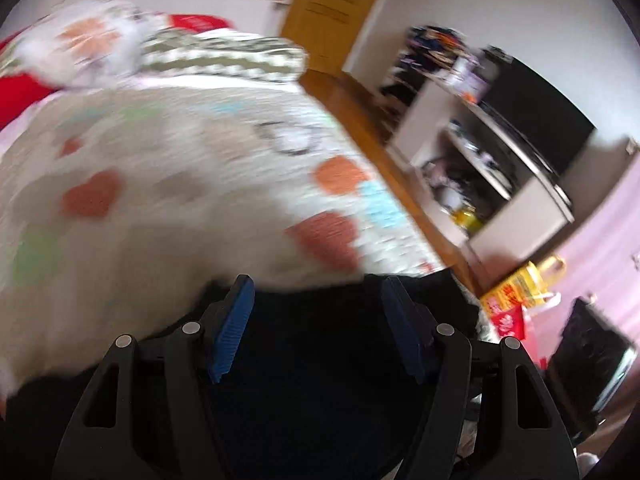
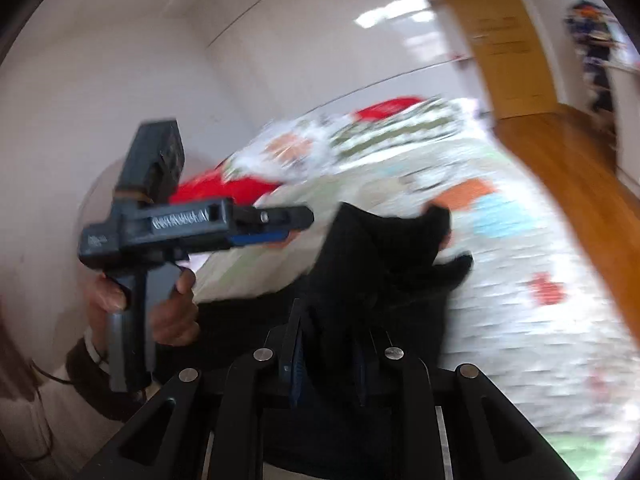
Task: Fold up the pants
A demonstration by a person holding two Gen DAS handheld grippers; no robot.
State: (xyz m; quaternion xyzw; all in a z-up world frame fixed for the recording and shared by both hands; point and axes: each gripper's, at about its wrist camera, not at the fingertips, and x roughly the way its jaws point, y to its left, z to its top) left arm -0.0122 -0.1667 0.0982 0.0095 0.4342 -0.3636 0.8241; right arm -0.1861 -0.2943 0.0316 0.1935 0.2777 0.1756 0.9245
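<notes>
The black pants (image 2: 384, 264) are bunched on a patterned quilt (image 2: 540, 320). My right gripper (image 2: 330, 344) is shut on a fold of the pants and holds it raised, with cloth standing up in front of the fingers. In the left wrist view the pants (image 1: 320, 360) lie dark beneath my left gripper (image 1: 318, 312), whose blue pads (image 1: 232, 332) stand wide apart with nothing between them. The left gripper also shows in the right wrist view (image 2: 296, 224), held in a hand to the left of the pants. Both views are motion-blurred.
The quilt (image 1: 160, 184) covers a bed, with a red pillow (image 1: 16, 92) and a folded blanket (image 1: 224, 56) at its far end. A wooden floor (image 1: 372, 120) runs along the right side. A white shelf unit with clutter (image 1: 480, 168) and a yellow bag (image 1: 516, 288) stand beyond it.
</notes>
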